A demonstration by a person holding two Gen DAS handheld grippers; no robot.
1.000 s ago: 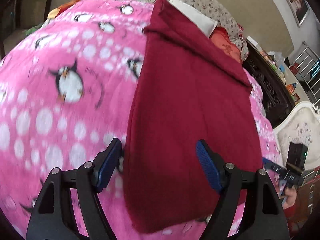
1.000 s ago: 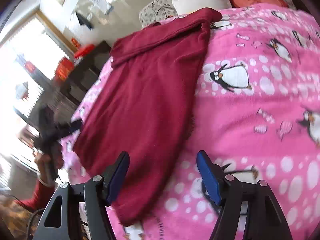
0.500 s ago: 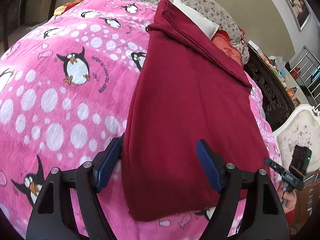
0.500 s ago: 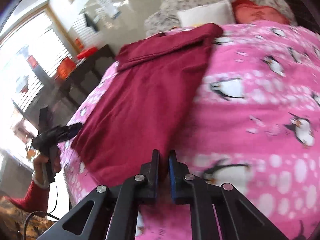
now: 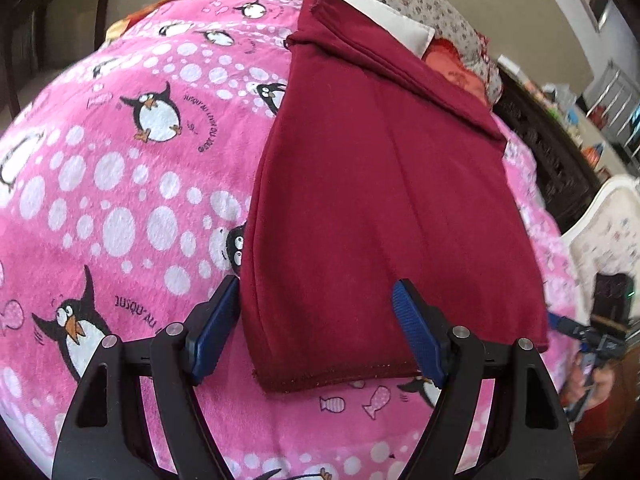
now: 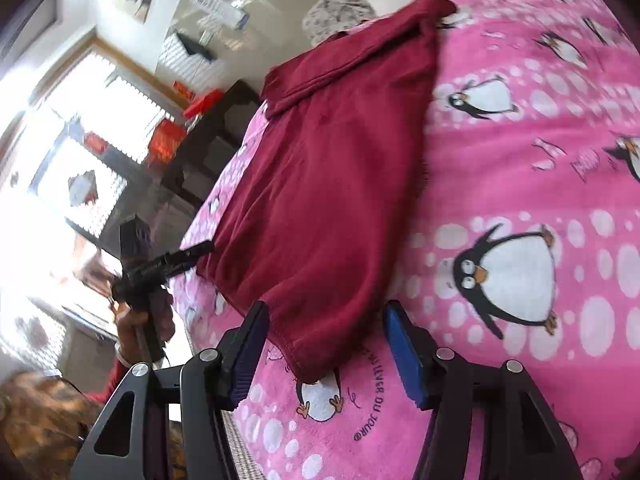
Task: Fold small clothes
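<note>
A dark red garment (image 5: 372, 200) lies folded lengthwise on a pink penguin blanket (image 5: 120, 200), with its far end folded over. My left gripper (image 5: 316, 332) is open, its fingers either side of the garment's near left corner, just above the hem. In the right wrist view the same garment (image 6: 320, 184) runs away from me. My right gripper (image 6: 324, 344) is open, straddling the garment's near corner without gripping it. The other gripper shows at the left of that view (image 6: 160, 268), held in a hand.
The pink blanket (image 6: 520, 160) covers a bed. Pillows (image 5: 400, 20) lie at the far end beyond the garment. Dark carved furniture (image 5: 552, 160) stands right of the bed, and a white chair (image 5: 608, 224) beside it. A bright window (image 6: 60, 140) is at the left.
My right gripper, open a second ago, shut at the garment's near edge half a second ago and has opened again. The left gripper stayed open and drew back slightly toward the hem.
</note>
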